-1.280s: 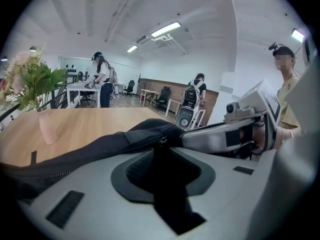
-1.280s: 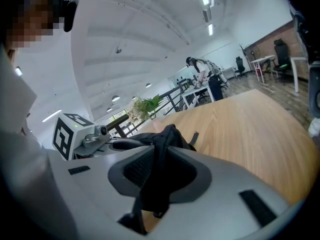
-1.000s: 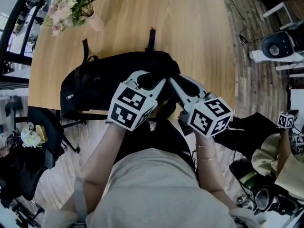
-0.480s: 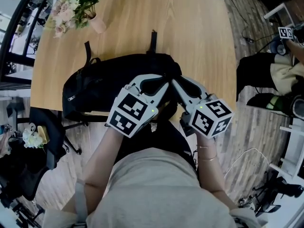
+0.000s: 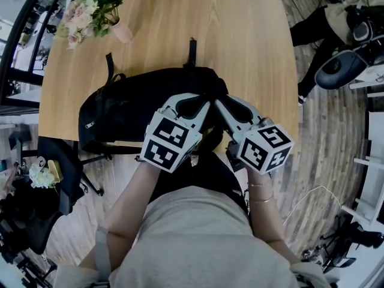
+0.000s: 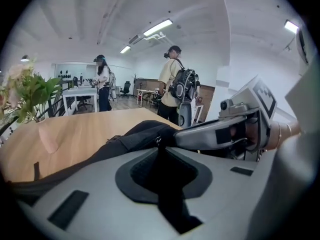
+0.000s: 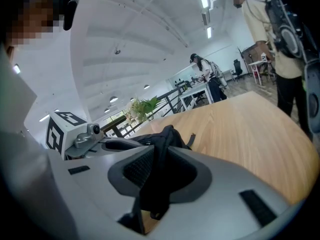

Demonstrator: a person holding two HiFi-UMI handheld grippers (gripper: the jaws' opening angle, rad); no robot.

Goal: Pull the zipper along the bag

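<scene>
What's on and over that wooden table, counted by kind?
black fabric backpack: 1
pale pink pot of flowers: 1
hand-held grippers, both clamped on the backpack (left hand-held gripper, right hand-held gripper): 2
Total: 4

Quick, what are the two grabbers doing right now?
Left gripper: closed, pinching a fold of the black bag.
Right gripper: closed, pinching the black bag too.
</scene>
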